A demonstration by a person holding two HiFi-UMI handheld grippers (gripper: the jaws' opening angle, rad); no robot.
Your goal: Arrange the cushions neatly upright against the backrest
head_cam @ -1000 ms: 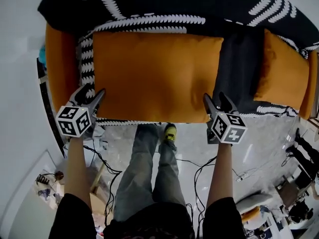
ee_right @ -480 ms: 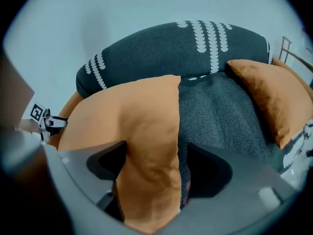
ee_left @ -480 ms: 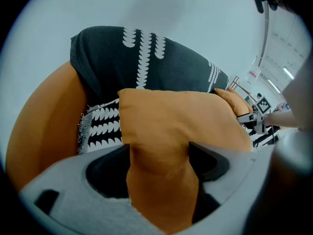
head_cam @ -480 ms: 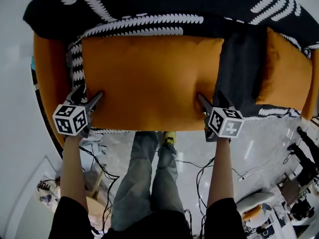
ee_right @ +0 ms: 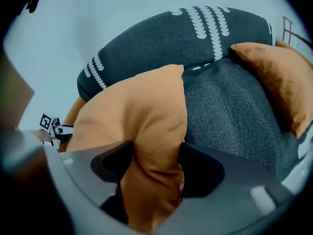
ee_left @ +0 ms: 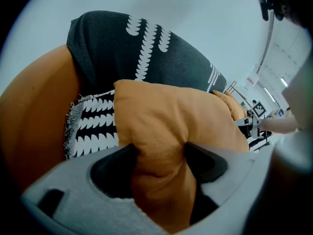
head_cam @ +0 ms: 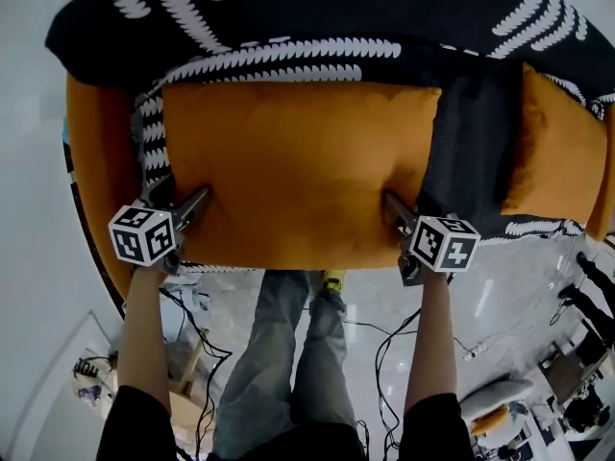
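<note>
On the sofa (head_cam: 96, 152), the orange cushion (head_cam: 298, 171) lies flat, w/ our left hand-held gripper (head_cam: 195, 205) & right hand-held gripper (head_cam: 392, 206), jaws just closing, each pinching a near corner, prob. to tip it up vs. the backrest (head_cam: 288, 8).

Black short sleeves (head_cam: 135, 423) up top, faded blue-grey jeans (head_cam: 274, 353) below, and there's a flash of a yellow-green shoe (head_cam: 332, 279). Left claw (head_cam: 199, 201): pale grey shell, black pads (ee_left: 208, 161), and a marker cube (head_cam: 142, 235) of black-and-white squares at the back. Right claw (head_cam: 389, 203): darker grey in its own view, matching black pads (ee_right: 200, 168), and a second marker cube (head_cam: 444, 243). Thin black cables (head_cam: 382, 346) trail beneath. Both sets of jaws have just been closing, with the orange cushion (head_cam: 298, 171) pinched between them.
</note>
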